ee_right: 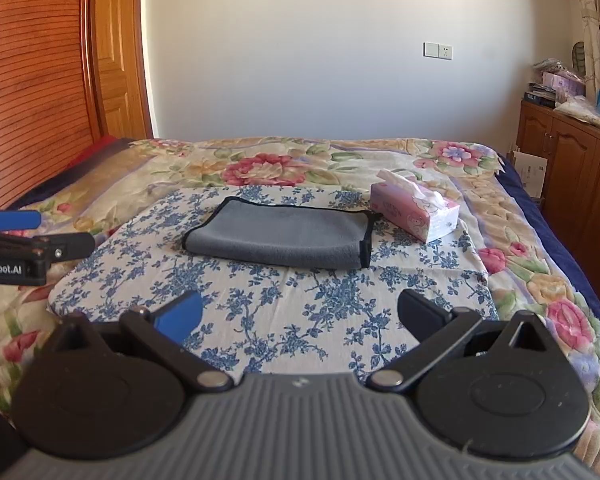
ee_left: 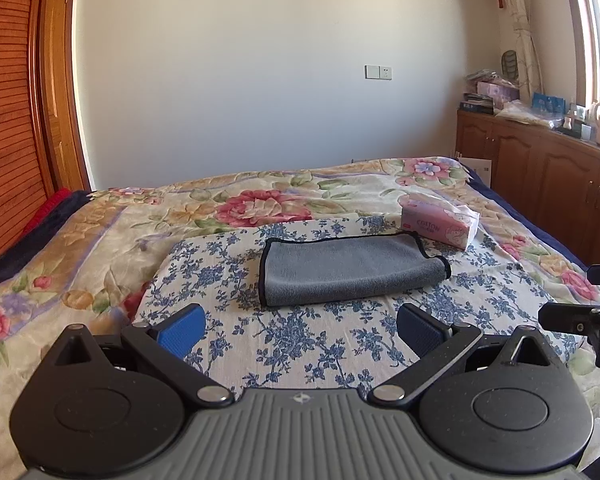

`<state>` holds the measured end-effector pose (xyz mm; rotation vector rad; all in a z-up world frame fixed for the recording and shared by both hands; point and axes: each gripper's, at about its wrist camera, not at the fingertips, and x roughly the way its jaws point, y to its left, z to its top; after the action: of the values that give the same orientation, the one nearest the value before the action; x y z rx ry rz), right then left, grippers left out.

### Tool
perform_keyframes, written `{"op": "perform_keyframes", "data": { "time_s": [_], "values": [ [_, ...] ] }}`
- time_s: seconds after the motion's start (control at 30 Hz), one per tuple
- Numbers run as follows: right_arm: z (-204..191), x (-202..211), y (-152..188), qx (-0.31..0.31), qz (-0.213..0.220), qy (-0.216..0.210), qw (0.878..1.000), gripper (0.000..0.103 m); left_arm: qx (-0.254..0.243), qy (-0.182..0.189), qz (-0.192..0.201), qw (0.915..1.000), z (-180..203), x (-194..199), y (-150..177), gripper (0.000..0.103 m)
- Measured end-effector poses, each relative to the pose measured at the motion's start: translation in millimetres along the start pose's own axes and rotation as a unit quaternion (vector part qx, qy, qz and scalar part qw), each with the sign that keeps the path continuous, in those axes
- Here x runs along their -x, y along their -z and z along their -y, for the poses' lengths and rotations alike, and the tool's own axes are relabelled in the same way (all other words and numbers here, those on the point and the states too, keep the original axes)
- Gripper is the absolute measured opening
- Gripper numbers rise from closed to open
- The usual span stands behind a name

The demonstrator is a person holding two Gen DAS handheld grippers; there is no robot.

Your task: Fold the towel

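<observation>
A grey towel with black edging lies folded over on a blue-flowered white cloth on the bed. It also shows in the right wrist view. My left gripper is open and empty, held back from the towel's near edge. My right gripper is open and empty, also short of the towel. The left gripper shows at the left edge of the right wrist view, and the right gripper at the right edge of the left wrist view.
A pink tissue pack lies just right of the towel, also in the right wrist view. A flowered bedspread covers the bed. A wooden headboard is at left, wooden cabinets with clutter at right.
</observation>
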<state>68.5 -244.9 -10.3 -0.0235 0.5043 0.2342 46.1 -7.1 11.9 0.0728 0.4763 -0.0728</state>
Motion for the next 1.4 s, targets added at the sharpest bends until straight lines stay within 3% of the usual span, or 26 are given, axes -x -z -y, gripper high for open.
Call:
{"op": "perform_keyframes", "data": {
  "time_s": [0.73,0.9,1.4],
  "values": [
    [2.9,-1.2,17.8,-0.007,0.006,0.015,1.0,0.103,0.0,-0.014,0.001,0.9999,-0.8,-4.6,42.3,0.103],
    [3.3,2.7,19.5,-0.009,0.026,0.02,0.999,0.103,-0.016,-0.017,0.013,0.9996,2.3,-4.8,44.4,0.103],
    [7.1,11.6,18.6,-0.02,0.079,0.038,0.996,0.103,0.002,-0.023,0.046,0.9987,-5.6,1.2,40.2,0.103]
  ]
}}
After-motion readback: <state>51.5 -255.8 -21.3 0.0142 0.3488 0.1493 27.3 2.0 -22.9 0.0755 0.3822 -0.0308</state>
